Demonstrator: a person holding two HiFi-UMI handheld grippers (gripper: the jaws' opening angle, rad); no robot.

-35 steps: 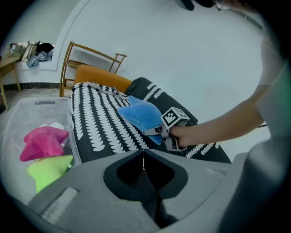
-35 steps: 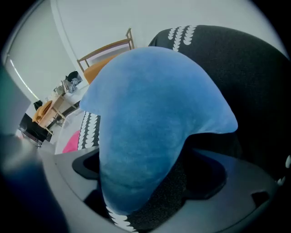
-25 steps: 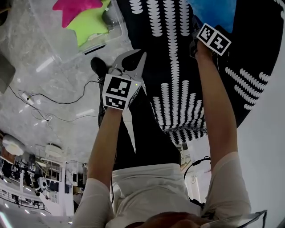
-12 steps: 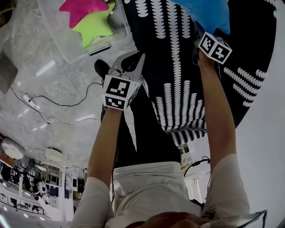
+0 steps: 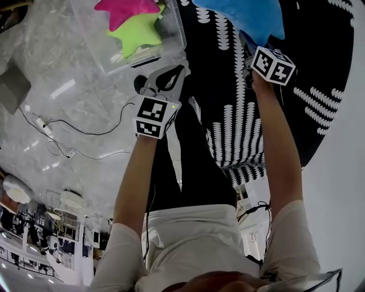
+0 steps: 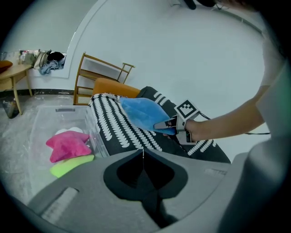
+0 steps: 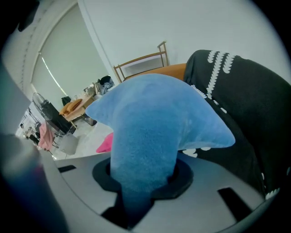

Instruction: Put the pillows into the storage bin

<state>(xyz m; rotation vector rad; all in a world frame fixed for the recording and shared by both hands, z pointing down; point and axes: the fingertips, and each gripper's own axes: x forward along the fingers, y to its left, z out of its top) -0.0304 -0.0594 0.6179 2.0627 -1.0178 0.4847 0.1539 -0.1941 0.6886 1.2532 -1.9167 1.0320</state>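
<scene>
A blue star pillow hangs above the black-and-white patterned seat, one of its arms pinched in my right gripper. The right gripper view is filled by this blue pillow, and the right gripper is shut on it. A clear storage bin stands on the floor to the left, holding a pink star pillow on a green one. My left gripper hovers between bin and seat, shut and empty. The left gripper view shows the bin, both pillows and the blue pillow.
Cables trail over the pale marbled floor left of me. A wooden rack and an orange cushion stand behind the patterned seat. A small table with clutter is at the far left. The wall is close on the right.
More of the blue pillow now shows in the head view, nearer the bin. The bin and seat have slid down and right in the picture. The left gripper stays shut.
</scene>
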